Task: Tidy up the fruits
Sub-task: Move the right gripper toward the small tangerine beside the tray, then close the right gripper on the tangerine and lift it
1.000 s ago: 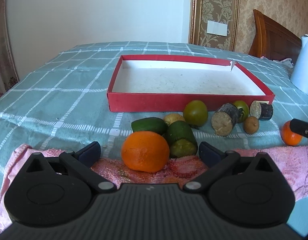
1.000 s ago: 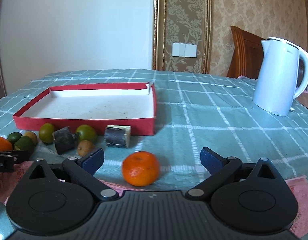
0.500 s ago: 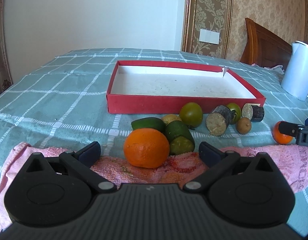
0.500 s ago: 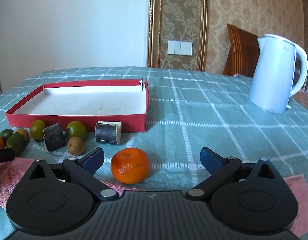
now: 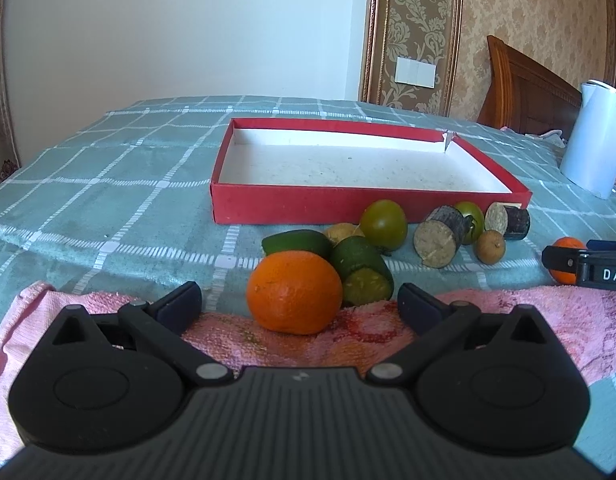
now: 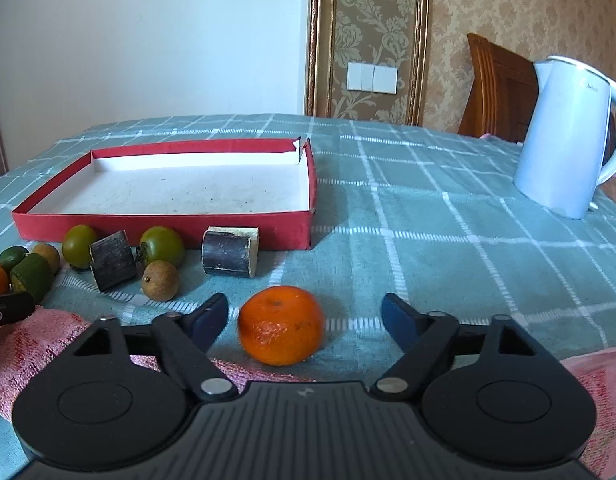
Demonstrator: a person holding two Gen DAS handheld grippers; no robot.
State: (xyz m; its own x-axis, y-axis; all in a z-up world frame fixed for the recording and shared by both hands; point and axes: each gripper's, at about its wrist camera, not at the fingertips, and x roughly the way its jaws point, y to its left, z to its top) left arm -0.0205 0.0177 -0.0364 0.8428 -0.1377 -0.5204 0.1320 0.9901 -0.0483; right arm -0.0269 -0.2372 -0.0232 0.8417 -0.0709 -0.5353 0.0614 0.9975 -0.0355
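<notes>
The left gripper [image 5: 298, 306] is spread wide, with the orange [image 5: 294, 292] between its fingers but touched by neither pad; the fruit sits on the far edge of the pink towel [image 5: 507, 320] at 12 o'clock from the gripper. Just behind the orange, at 1 o'clock, lies a cut green piece [image 5: 361, 270], touching it, and a second green piece [image 5: 296, 242] lies behind at 12 o'clock. Farther on, toward 1 and 2 o'clock, stand a green tomato [image 5: 383, 224], a log piece [image 5: 441, 236], a small brown fruit [image 5: 491, 246] and another log piece [image 5: 507, 220], all on the checked cloth [image 5: 108, 200] just in front of the red tray [image 5: 308, 204], which holds no fruit. The right gripper [image 6: 306, 318] has its jaws closing around the tangerine [image 6: 281, 324], which lies between them on the cloth at 12 o'clock; the left pad is just beside the fruit and the right pad stands apart from it, so nothing is pinched yet. A white kettle [image 6: 567, 140] stands well apart at 2 o'clock in the right wrist view.
</notes>
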